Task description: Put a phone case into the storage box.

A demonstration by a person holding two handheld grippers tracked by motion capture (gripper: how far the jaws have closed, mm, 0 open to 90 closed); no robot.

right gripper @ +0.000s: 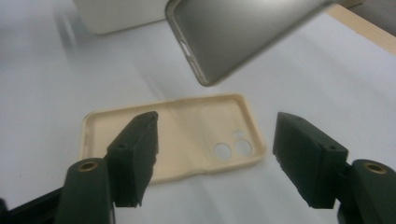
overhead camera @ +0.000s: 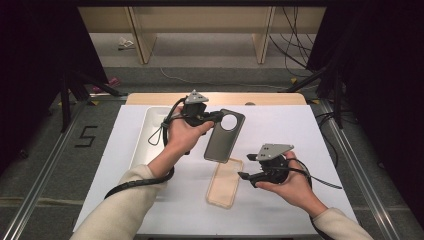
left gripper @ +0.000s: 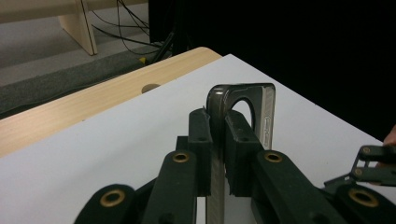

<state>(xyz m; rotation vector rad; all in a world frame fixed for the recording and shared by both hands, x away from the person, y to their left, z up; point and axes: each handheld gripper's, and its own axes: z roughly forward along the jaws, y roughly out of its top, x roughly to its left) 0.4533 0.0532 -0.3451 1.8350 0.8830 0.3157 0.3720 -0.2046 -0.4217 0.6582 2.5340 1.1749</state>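
Observation:
My left gripper [overhead camera: 214, 118] is shut on the top edge of a dark grey phone [overhead camera: 225, 136], near its round camera ring, and holds it above the white mat. In the left gripper view the pads [left gripper: 201, 140] pinch the phone's thin edge [left gripper: 243, 100]. A cream phone case [overhead camera: 225, 182] lies inside-up on the mat below it. My right gripper [overhead camera: 246, 167] hovers just right of the case, open, with nothing between its jaws. In the right gripper view the case [right gripper: 187, 135] lies flat beyond the jaws, with the phone's corner [right gripper: 233, 32] above it.
A white tray [overhead camera: 150, 135] sits at the mat's left side. The white mat [overhead camera: 300, 135] covers a wooden table [overhead camera: 150, 98]. Black curtains flank the table, and wooden bench legs and cables stand on the floor behind.

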